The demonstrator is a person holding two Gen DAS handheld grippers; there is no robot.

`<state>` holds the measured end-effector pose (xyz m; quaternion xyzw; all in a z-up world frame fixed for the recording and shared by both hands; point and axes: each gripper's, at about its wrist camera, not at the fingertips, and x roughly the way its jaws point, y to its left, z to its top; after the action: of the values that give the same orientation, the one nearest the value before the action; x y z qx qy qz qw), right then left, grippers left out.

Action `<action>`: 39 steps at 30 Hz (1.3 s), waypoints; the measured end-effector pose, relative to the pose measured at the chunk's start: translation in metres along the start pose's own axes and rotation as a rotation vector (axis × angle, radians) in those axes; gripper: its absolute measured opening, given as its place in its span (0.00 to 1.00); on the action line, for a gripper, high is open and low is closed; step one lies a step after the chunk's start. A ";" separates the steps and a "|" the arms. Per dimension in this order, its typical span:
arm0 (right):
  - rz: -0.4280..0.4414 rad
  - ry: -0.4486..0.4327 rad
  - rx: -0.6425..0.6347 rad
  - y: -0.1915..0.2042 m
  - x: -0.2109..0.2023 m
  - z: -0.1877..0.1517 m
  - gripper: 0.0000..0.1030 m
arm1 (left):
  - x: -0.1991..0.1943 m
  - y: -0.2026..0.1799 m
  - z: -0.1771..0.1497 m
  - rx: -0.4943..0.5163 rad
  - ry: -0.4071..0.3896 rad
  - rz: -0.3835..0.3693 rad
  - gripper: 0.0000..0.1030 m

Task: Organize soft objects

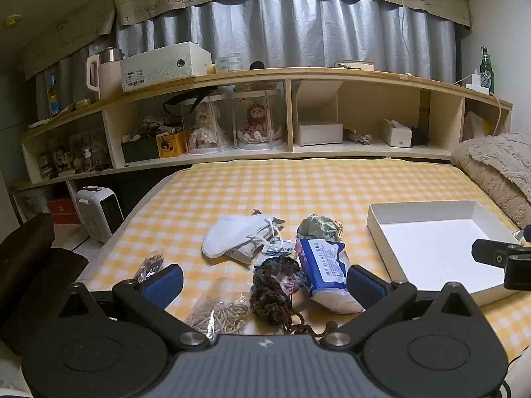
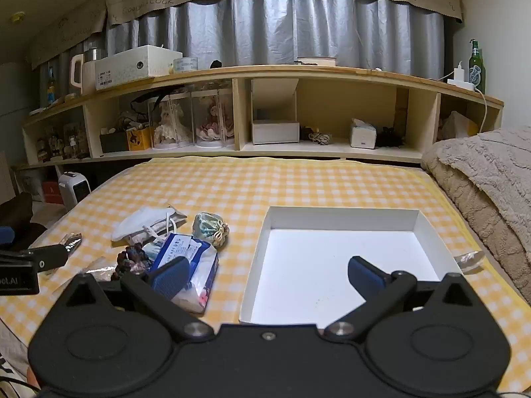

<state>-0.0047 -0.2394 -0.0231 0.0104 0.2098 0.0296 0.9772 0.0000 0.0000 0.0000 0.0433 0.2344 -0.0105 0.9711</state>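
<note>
We held both sets of jaws wide and empty over the checked bed; the left gripper [image 1: 265, 282] hovered nearest the soft pile, the dark crocheted pouch [image 1: 277, 288] just ahead between its pads. The tissue pack [image 1: 323, 270] lay beside it, long axis running away from us; the right gripper [image 2: 265, 277] faced the empty white box [image 2: 341, 214].

Checked bed [image 2: 298, 182] with white tray [image 2: 341, 214]

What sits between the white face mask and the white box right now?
The green drawstring pouch lies between the face mask and the white box, clearest in the right wrist view.
</note>
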 end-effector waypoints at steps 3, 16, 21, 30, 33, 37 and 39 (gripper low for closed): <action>-0.001 0.004 -0.001 0.000 0.001 0.000 1.00 | 0.000 0.000 0.000 0.003 -0.002 0.002 1.00; 0.000 0.004 -0.001 0.001 0.002 -0.001 1.00 | 0.000 0.000 0.000 0.001 0.000 0.000 1.00; -0.001 0.005 -0.001 0.002 0.002 -0.002 1.00 | 0.000 0.000 0.000 0.001 0.000 0.001 1.00; 0.000 0.007 -0.002 0.001 0.003 -0.002 1.00 | 0.000 0.000 0.000 0.002 0.000 0.000 1.00; 0.000 0.007 -0.003 0.001 0.003 -0.002 1.00 | 0.000 0.000 0.000 0.002 0.000 0.001 1.00; 0.000 0.008 -0.004 0.001 0.003 -0.002 1.00 | 0.000 0.000 0.000 0.003 0.000 0.001 1.00; 0.000 0.008 -0.003 0.002 0.004 -0.002 1.00 | 0.000 0.000 0.000 0.002 0.000 0.001 1.00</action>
<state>-0.0023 -0.2375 -0.0262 0.0087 0.2139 0.0298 0.9764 0.0000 0.0000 0.0000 0.0444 0.2345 -0.0104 0.9711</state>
